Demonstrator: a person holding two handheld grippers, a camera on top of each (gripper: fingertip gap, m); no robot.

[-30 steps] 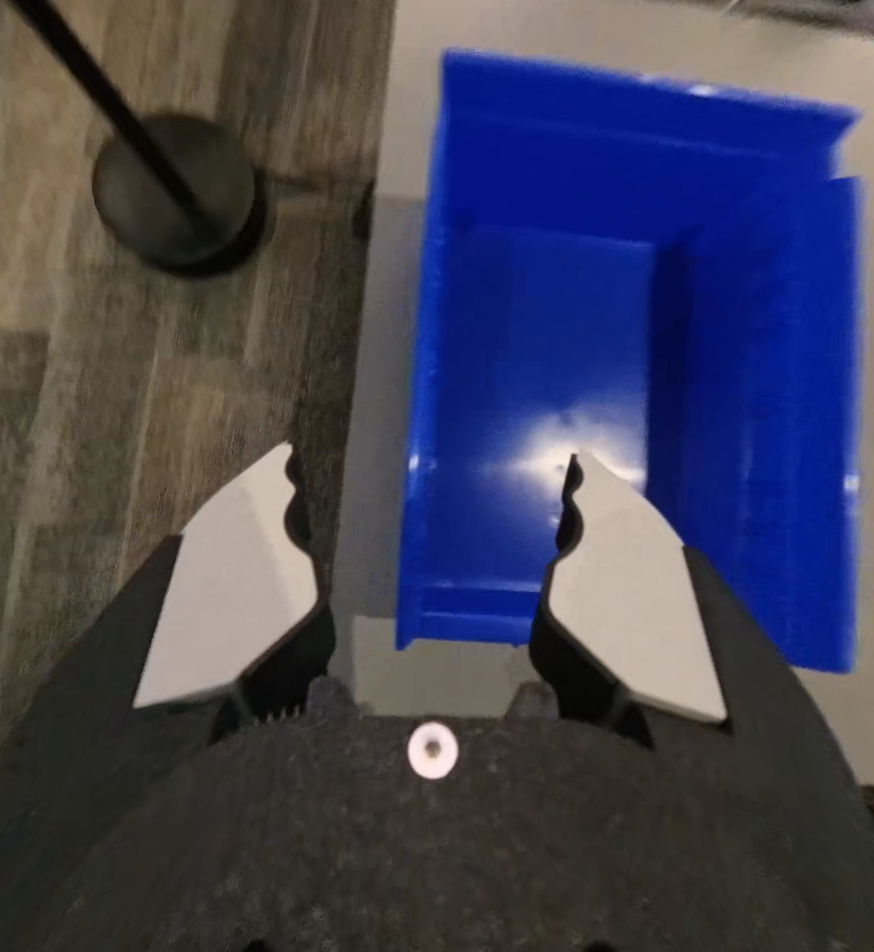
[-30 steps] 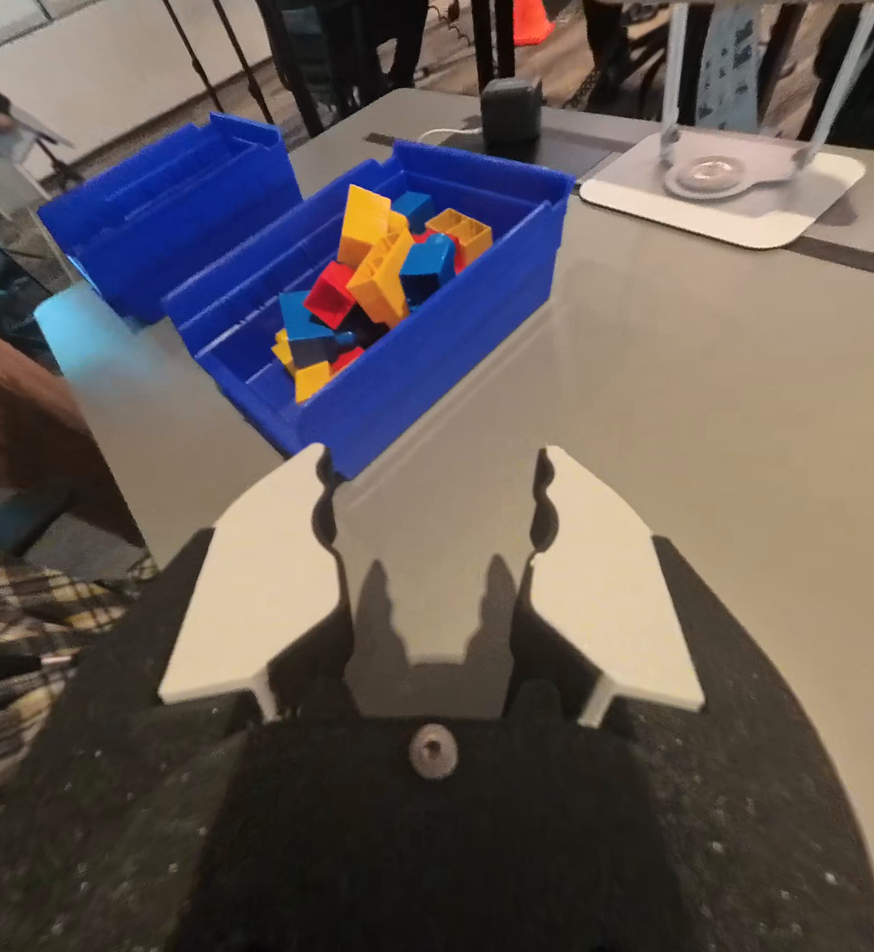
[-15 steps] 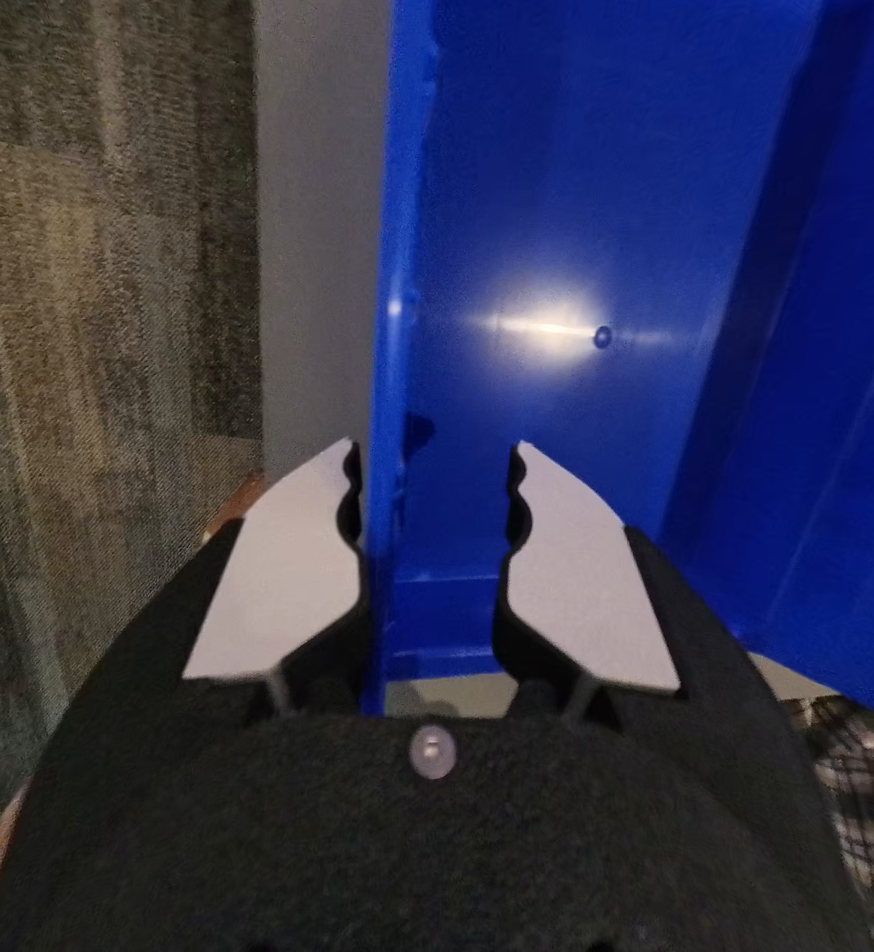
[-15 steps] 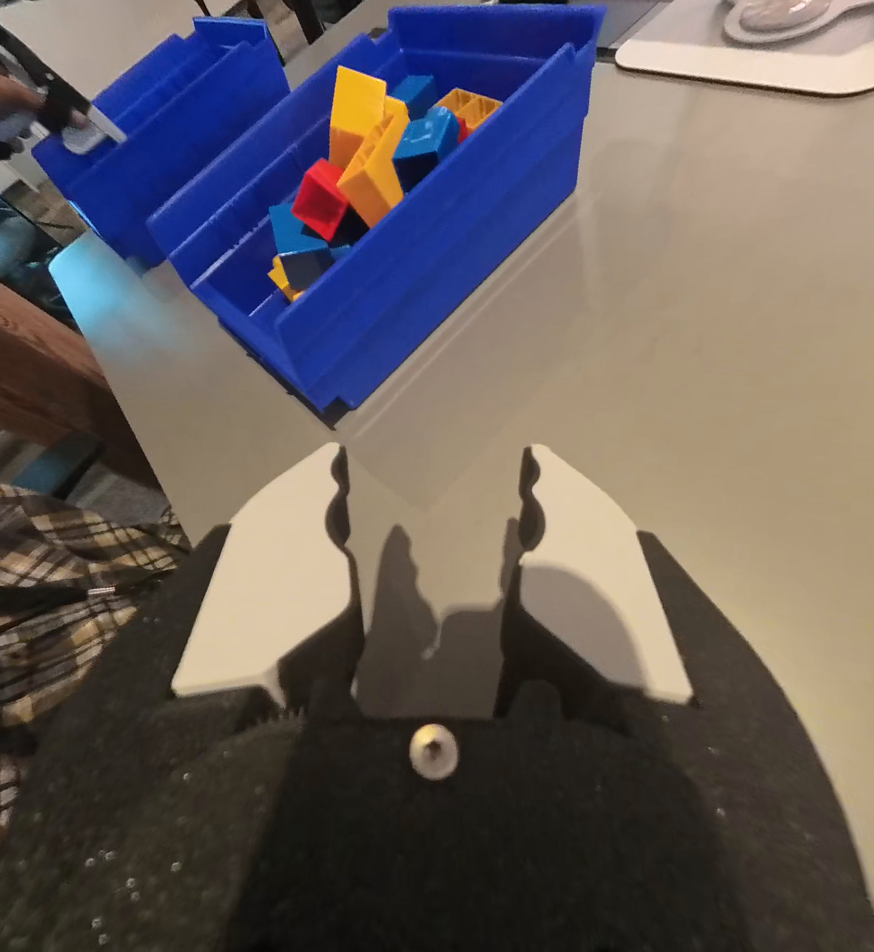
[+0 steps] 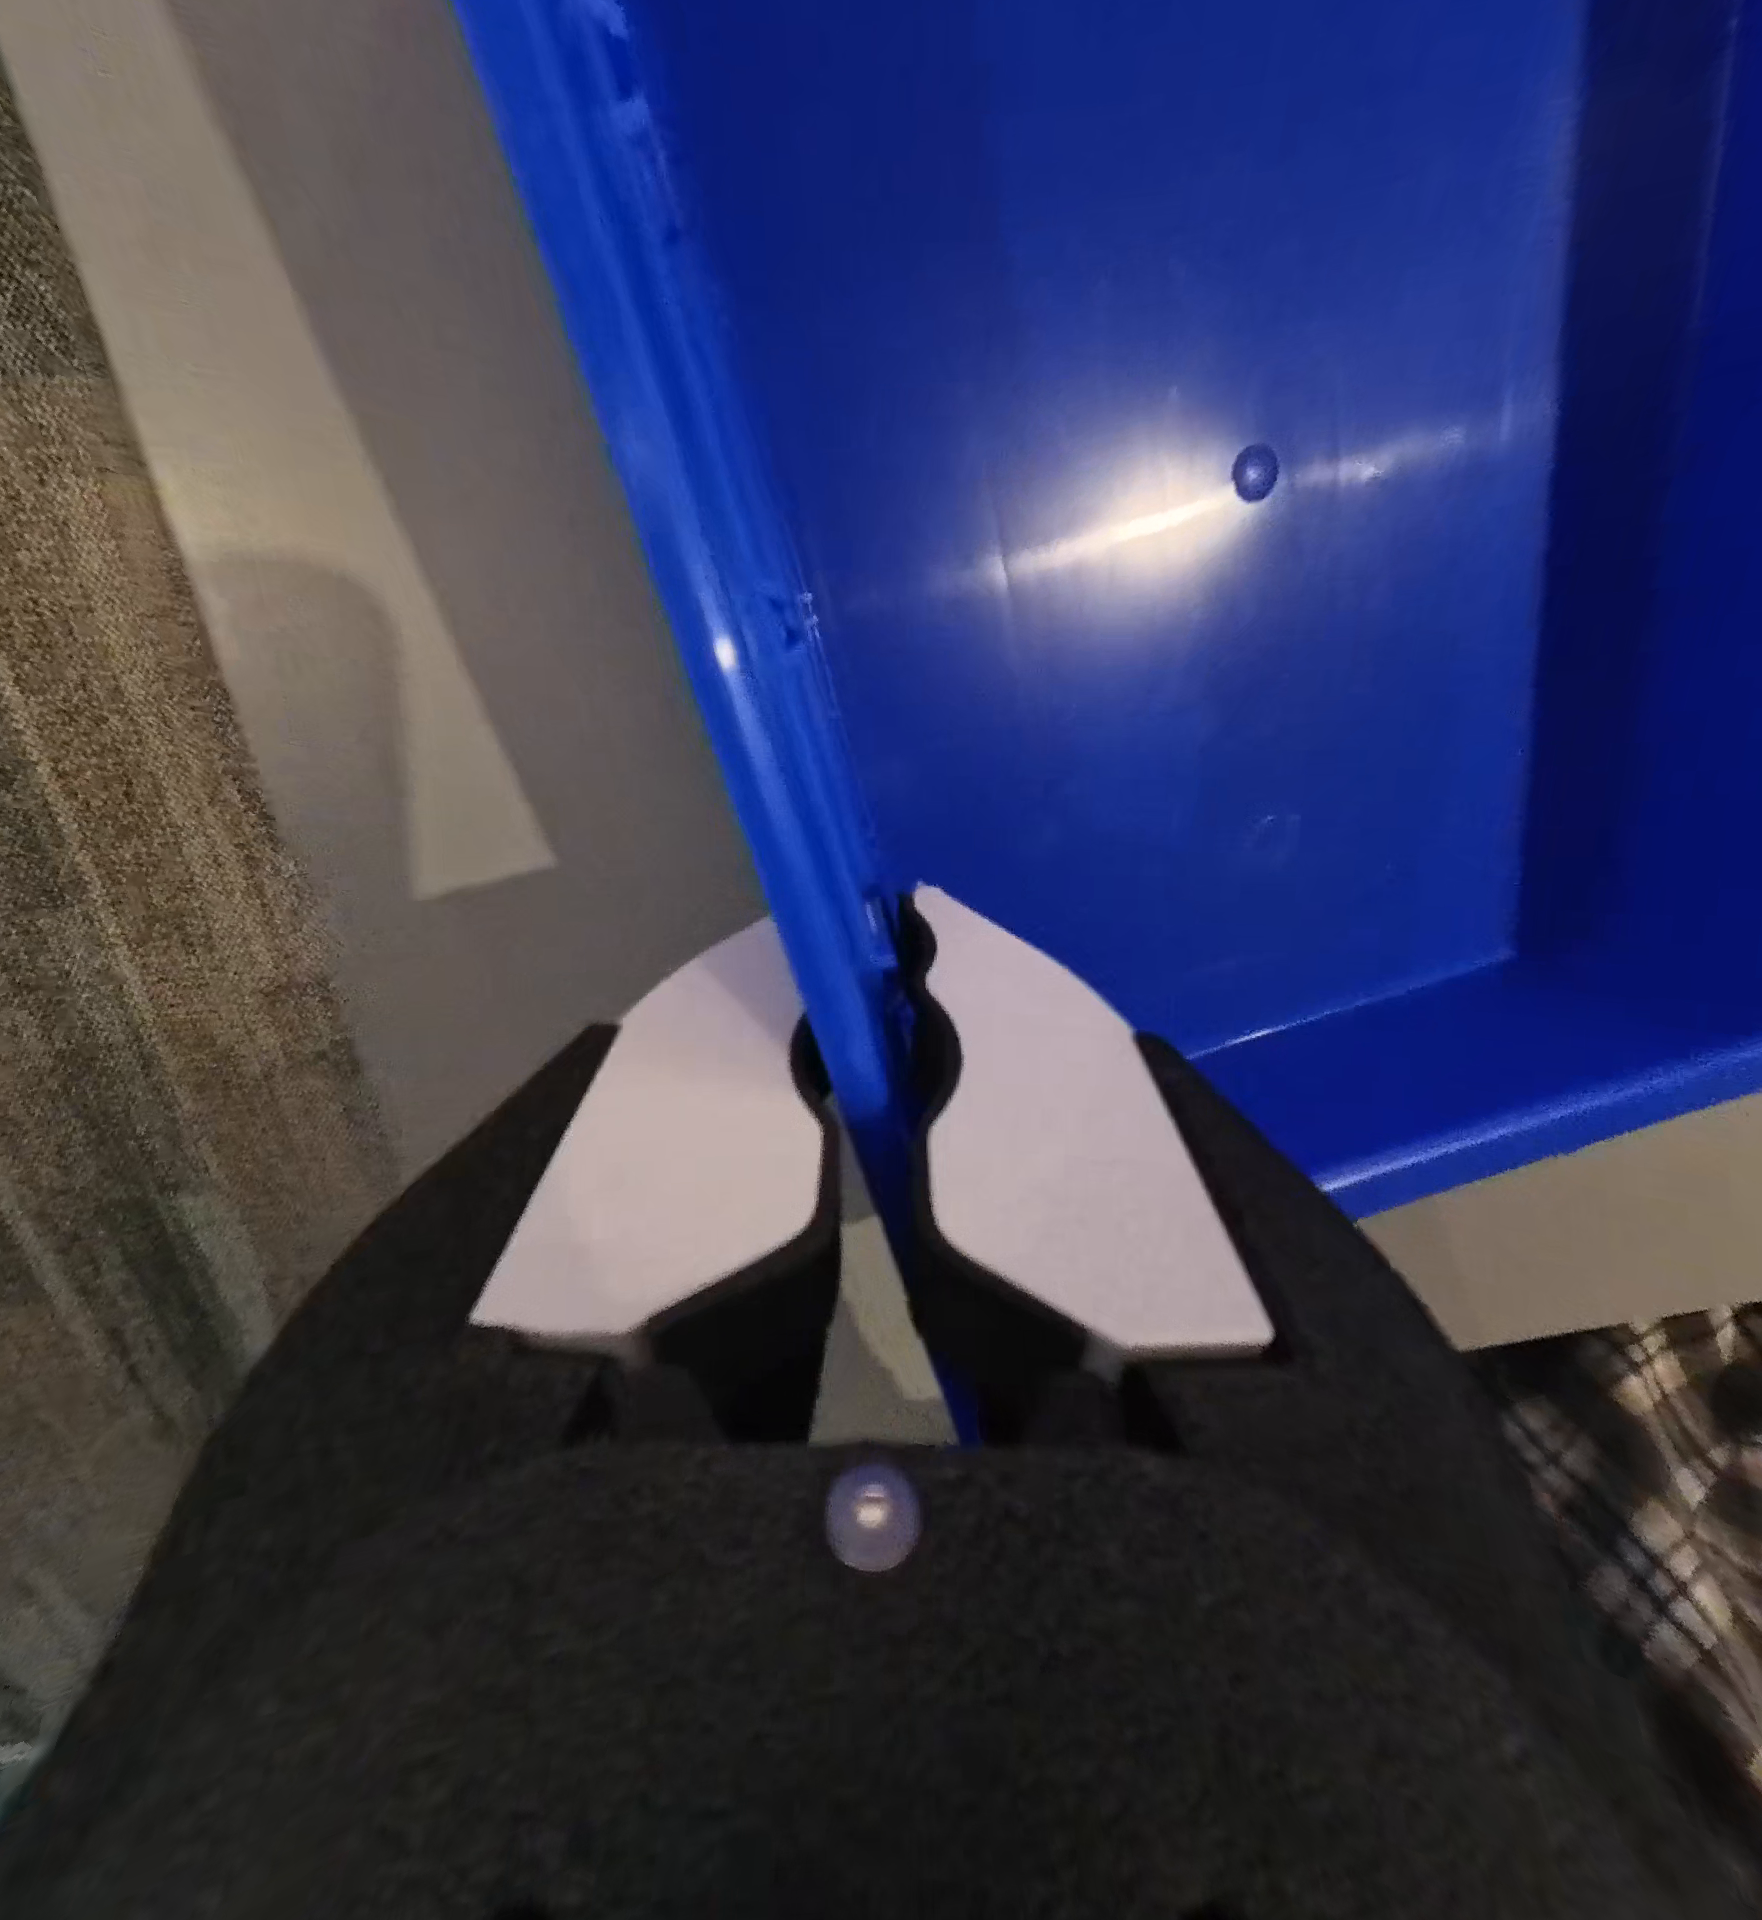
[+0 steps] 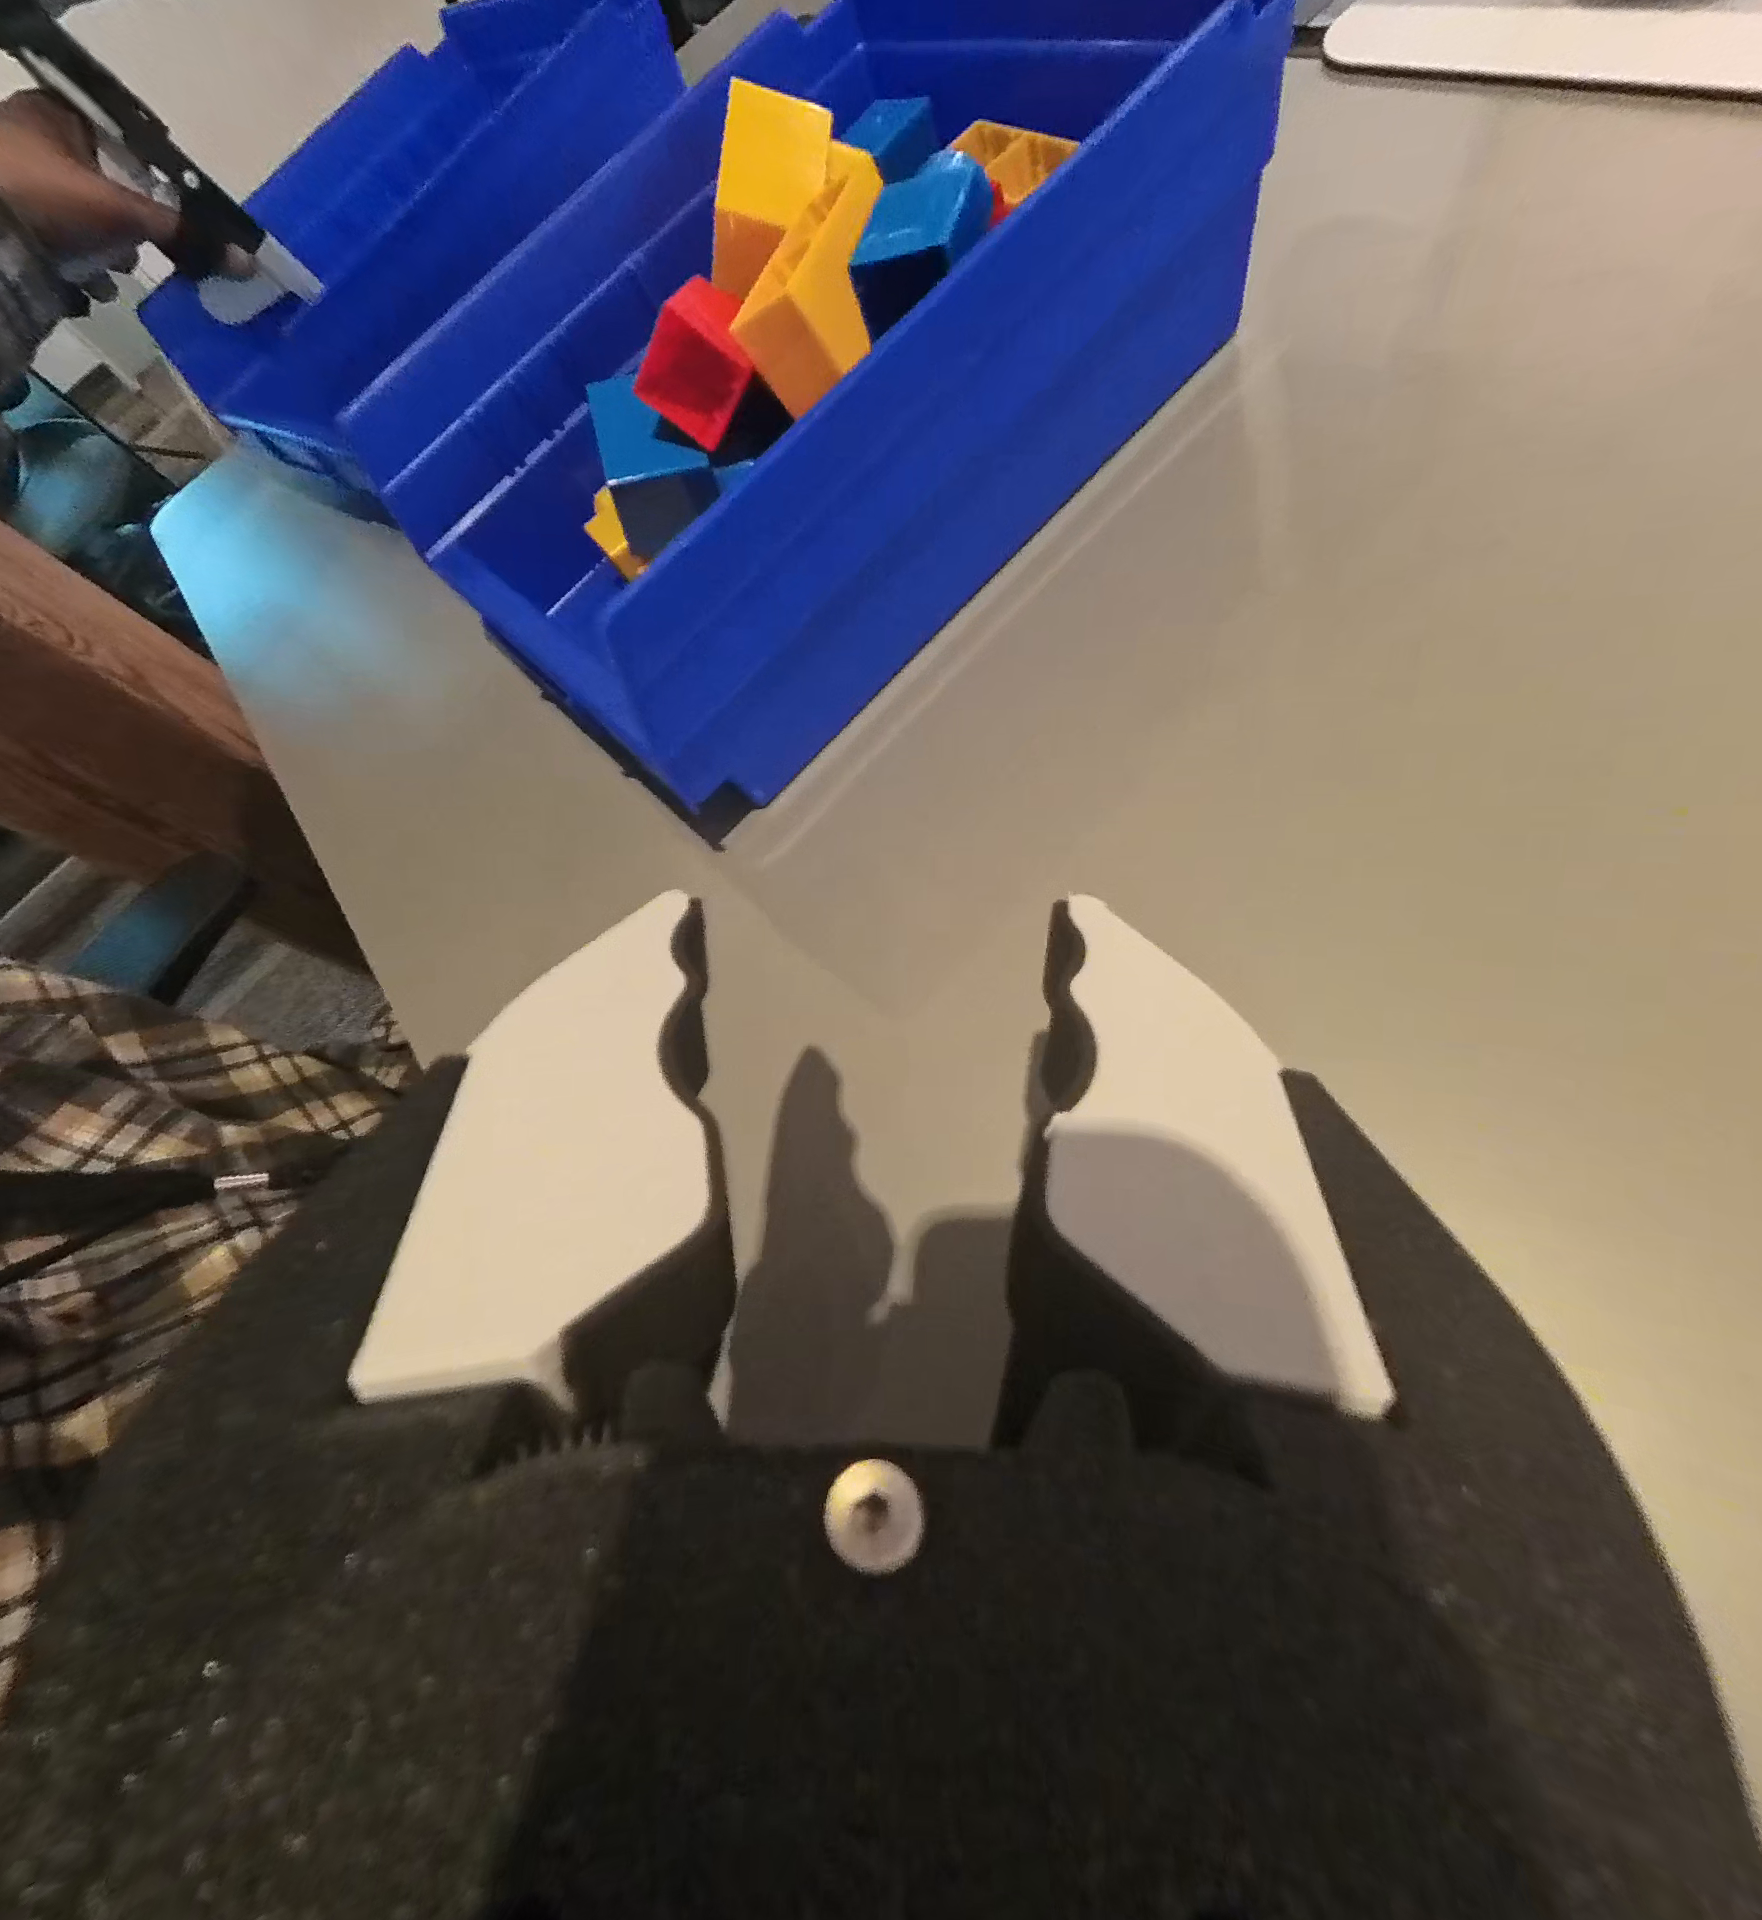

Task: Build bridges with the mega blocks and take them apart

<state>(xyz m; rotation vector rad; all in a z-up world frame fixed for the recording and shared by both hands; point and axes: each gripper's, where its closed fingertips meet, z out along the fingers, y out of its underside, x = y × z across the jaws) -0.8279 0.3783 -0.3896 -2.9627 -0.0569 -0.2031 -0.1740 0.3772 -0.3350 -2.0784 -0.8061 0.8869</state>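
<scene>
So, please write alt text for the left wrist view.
The left gripper is shut on the side wall of an empty blue bin, one of its fingers inside. The bin stands on a grey table near its edge.

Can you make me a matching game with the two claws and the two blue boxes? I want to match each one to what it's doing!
Things:
1. left claw
2. right claw
3. empty blue plastic bin
4. blue plastic bin of coloured blocks

States:
A. holds red, yellow and blue blocks
B. open, above the bare grey table
C. nothing inside, wall pinched
D. shut on a bin wall

Pairs: 1-D, 2-B, 3-C, 4-A
</scene>
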